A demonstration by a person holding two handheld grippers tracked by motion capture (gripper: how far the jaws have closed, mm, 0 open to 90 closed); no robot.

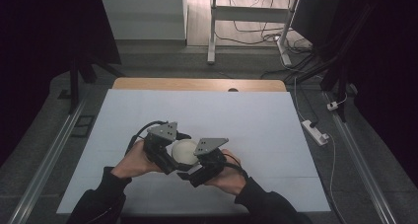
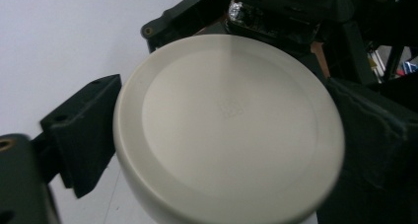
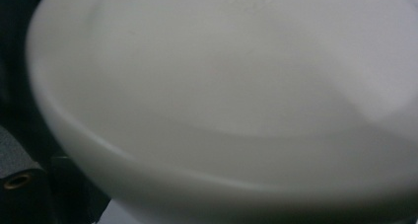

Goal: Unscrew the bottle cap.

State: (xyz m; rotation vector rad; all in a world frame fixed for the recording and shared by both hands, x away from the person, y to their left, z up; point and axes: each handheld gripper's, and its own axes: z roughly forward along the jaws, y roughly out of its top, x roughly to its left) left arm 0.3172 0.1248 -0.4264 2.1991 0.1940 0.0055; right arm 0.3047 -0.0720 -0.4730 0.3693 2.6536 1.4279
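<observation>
Right now both grippers meet low in the middle of the high view, over the near part of the white counter. Between them sits a round cream-white lid or dish; its flat top is seen from above, and whether it rests on the counter or is lifted off it cannot be told.

The left gripper comes in from the lower left, held by the person's left hand, with its grey three-cornered plate tilted above it. In the left gripper view the cream-white disc takes up most of the frame, its flat face with a raised rim turned toward the camera. One black finger presses against its edge at the left of the frame and the other dark finger lies against its edge at the right, so the fingers are clamped on the disc.

The right gripper enters from the lower right, held by the right hand, and lies just beside the disc. In the right gripper view the pale curved surface is blurred and very close. Whether the right fingers are apart, together or gripping the rim cannot be told.
</observation>
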